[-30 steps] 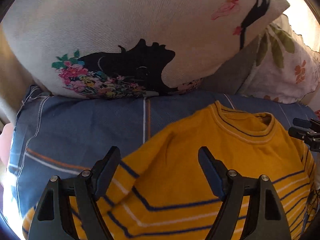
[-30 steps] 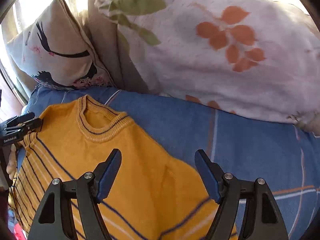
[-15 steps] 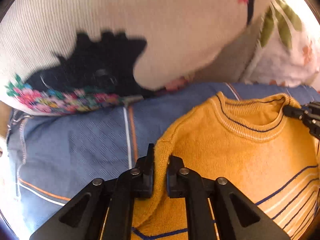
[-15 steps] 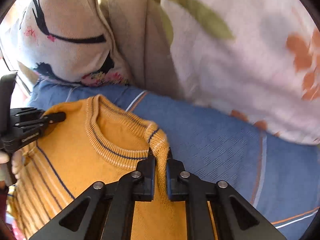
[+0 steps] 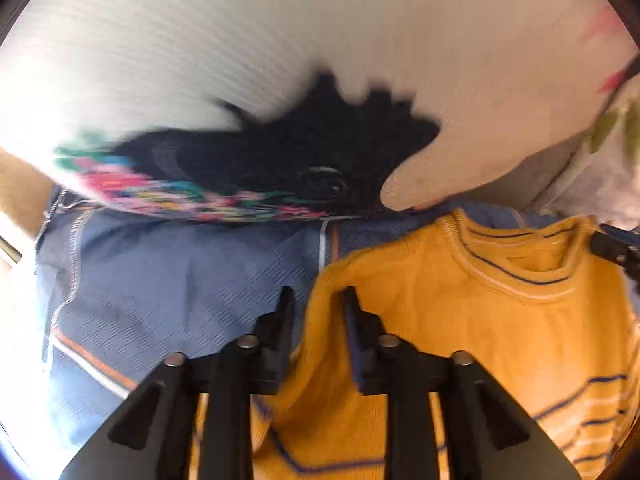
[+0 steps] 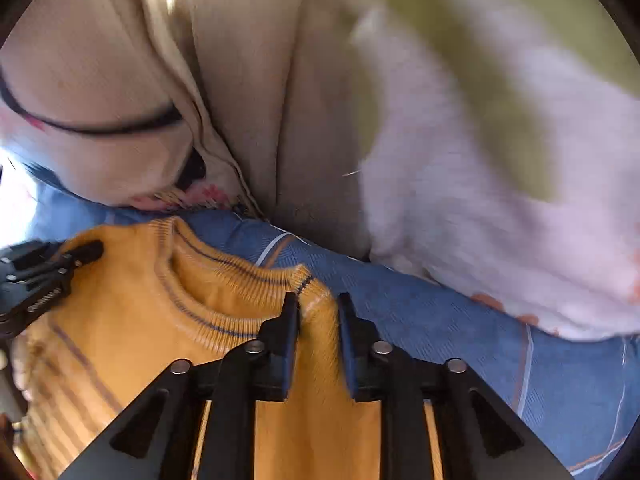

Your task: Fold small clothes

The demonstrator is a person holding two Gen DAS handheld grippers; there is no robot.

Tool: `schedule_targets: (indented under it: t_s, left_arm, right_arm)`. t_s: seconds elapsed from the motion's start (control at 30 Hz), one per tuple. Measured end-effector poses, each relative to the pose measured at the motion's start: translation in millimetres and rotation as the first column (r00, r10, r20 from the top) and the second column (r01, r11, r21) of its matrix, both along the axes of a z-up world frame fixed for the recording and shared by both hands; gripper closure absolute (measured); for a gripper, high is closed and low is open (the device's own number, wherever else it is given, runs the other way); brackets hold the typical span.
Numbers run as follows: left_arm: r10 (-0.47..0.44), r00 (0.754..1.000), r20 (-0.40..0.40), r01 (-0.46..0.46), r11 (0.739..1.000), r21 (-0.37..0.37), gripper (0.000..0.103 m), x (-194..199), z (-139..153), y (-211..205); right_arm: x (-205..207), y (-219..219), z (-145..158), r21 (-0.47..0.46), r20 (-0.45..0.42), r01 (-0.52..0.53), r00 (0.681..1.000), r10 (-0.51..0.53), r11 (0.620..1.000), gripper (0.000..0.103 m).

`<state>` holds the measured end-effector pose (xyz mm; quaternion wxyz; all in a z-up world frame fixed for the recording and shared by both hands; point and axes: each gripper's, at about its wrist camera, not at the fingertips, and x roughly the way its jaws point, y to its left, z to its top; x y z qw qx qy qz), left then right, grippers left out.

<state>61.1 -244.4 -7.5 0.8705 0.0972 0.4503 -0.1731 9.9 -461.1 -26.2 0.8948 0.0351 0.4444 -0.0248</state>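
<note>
One sweater (image 5: 500, 328) on show here, just the one: mustard-yellow knit, ribbed round collar edged with thin navy and pale lines, and navy-and-white stripes running across the body lower down. It lies on a blue cover (image 5: 168, 300), collar end toward the cushions, with both shoulders pulled up off the cloth into little ridges.

Two grippers are on it, one per shoulder. The left gripper (image 5: 318, 300) has its black fingers drawn in on a raised fold of yellow knit at the sweater's left shoulder edge; a narrow gap remains between them and it is packed with fabric. From that camera the other tool's black tip (image 5: 612, 246) pokes in at the far right, at the collar's end.

The right gripper (image 6: 318, 306) matches it, fingers pinched on a ridge of knit right beside the collar's ribbing, yellow fabric filling the space between the pads. In this view the left tool (image 6: 52, 270) appears at the left edge, its tip on the opposite shoulder, a small spring visible on its side.

Moving outward: the cover is blue with a woven check texture and a few thin white and orange lines. Behind the sweater, two cushions lean at the back. One is cream (image 5: 280, 80) with a black silhouette print and a band of bright flowers along its lower edge. The other is white (image 6: 500, 200) with green leaves and orange blossoms. Both are blurred. A beige backrest (image 6: 256, 92) shows between them.
</note>
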Motion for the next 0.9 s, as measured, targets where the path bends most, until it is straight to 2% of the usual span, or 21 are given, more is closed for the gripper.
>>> schedule_targets:
  t_s: [0.07, 0.17, 0.23, 0.27, 0.3, 0.37, 0.43, 0.5, 0.6, 0.7, 0.73, 0.77, 0.83, 0.87, 0.9]
  left_arm:
    - [0.005, 1.0, 0.03, -0.004, 0.999, -0.046, 0.063, -20, 19, 15]
    - [0.011, 0.998, 0.059, -0.004, 0.991, -0.132, 0.052, -60, 49, 41]
    - [0.006, 0.997, 0.071, 0.007, 0.982, -0.187, 0.039, -88, 68, 63]
    - [-0.001, 0.997, 0.075, 0.018, 0.976, -0.218, 0.035, -103, 75, 74]
    - [-0.012, 0.997, 0.071, 0.029, 0.969, -0.245, 0.029, -97, 85, 88]
    - [-0.027, 0.998, 0.057, 0.044, 0.951, -0.305, 0.027, -124, 89, 102]
    - [-0.04, 0.998, 0.044, 0.053, 0.936, -0.349, 0.027, -145, 92, 118]
    - [-0.041, 0.998, 0.038, 0.052, 0.927, -0.372, 0.027, -170, 89, 124]
    - [-0.066, 0.997, 0.032, 0.073, 0.913, -0.401, 0.027, -203, 84, 128]
    - [-0.1, 0.995, 0.02, 0.098, 0.897, -0.431, 0.027, -222, 73, 138]
    - [-0.102, 0.995, 0.025, 0.103, 0.896, -0.432, 0.027, -225, 75, 144]
    - [-0.088, 0.995, 0.042, 0.098, 0.9, -0.425, 0.027, -231, 81, 152]
    - [-0.038, 0.995, 0.097, 0.074, 0.912, -0.403, 0.026, -242, 97, 169]
    - [-0.006, 0.992, 0.125, 0.053, 0.922, -0.383, 0.024, -247, 104, 178]
    - [0.032, 0.988, 0.152, 0.026, 0.932, -0.363, 0.02, -251, 109, 185]
  right_arm:
    - [-36, -20, 25, 0.054, 0.056, 0.016, 0.998, -0.019, 0.998, 0.047]
    - [-103, -46, 46, 0.056, 0.08, 0.046, 0.996, -0.051, 0.997, 0.043]
    - [-152, -63, 48, 0.041, 0.055, 0.08, 0.995, -0.082, 0.996, 0.043]
    - [-171, -70, 49, 0.045, 0.041, 0.098, 0.994, -0.1, 0.994, 0.043]
    - [-198, -77, 46, 0.056, 0.026, 0.116, 0.993, -0.117, 0.992, 0.043]
    - [-250, -86, 40, 0.079, 0.011, 0.158, 0.987, -0.16, 0.984, 0.04]
    - [-296, -87, 26, 0.059, 0.009, 0.222, 0.975, -0.223, 0.973, 0.035]
    - [-333, -83, 12, 0.027, -0.001, 0.293, 0.956, -0.293, 0.956, 0.033]
    - [-385, -91, -12, 0.052, -0.054, 0.359, 0.933, -0.356, 0.932, 0.033]
    - [-434, -93, -8, -0.061, -0.064, 0.403, 0.911, -0.407, 0.913, 0.033]
    - [-451, -96, 2, -0.132, -0.042, 0.43, 0.898, -0.438, 0.893, 0.033]
    - [-468, -101, 13, -0.23, -0.009, 0.48, 0.869, -0.495, 0.846, 0.033]
    - [-494, -106, 30, -0.43, 0.067, 0.568, 0.795, -0.602, 0.702, 0.033]
    - [-502, -104, 37, -0.468, 0.098, 0.573, 0.79, -0.605, 0.673, 0.033]
    - [-506, -100, 42, -0.436, 0.105, 0.56, 0.809, -0.579, 0.704, 0.033]
